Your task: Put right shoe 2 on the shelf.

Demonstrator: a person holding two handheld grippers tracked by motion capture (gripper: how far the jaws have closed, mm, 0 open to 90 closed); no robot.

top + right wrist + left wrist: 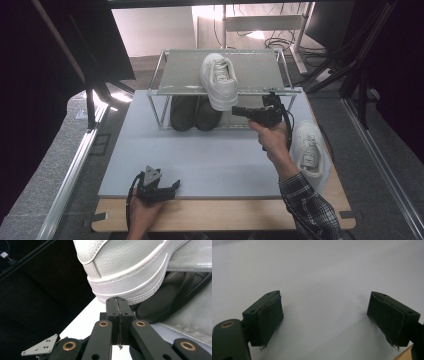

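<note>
White leather low-top sneaker (219, 80) sits on the top shelf of the metal wire two-tier shoe rack (172, 75), at 12 o'clock on the desk (200, 160). Heel end overhangs the rack's front edge, toe points away to 12. In the right gripper view the sneaker heel (125, 272) hangs just above and ahead of the tong tips.

Right tongs (239, 110) held at the sneaker heel, just under the overhang, pointing toward 9 o'clock. Jaws pressed fully together, nothing between them; tips just below the sole rim, contact cannot be told. Right hand (272, 137) in a plaid sleeve comes in from 5 o'clock.

Left tongs (172, 187) low at 7 o'clock near the desk's front edge, well apart from the rack. Jaws spread wide, empty; in the left gripper view the pads (270, 317) sit over bare grey mat.

Pair of dark slip-on shoes (194, 112) on the rack's lower shelf, side by side, directly under the white sneaker. Second white leather sneaker (308, 150) lies on the desk at 3 o'clock, just beside the right forearm, toe pointing toward 12.

Grey mat covers most of the desk; wooden edge shows at 6 o'clock.
</note>
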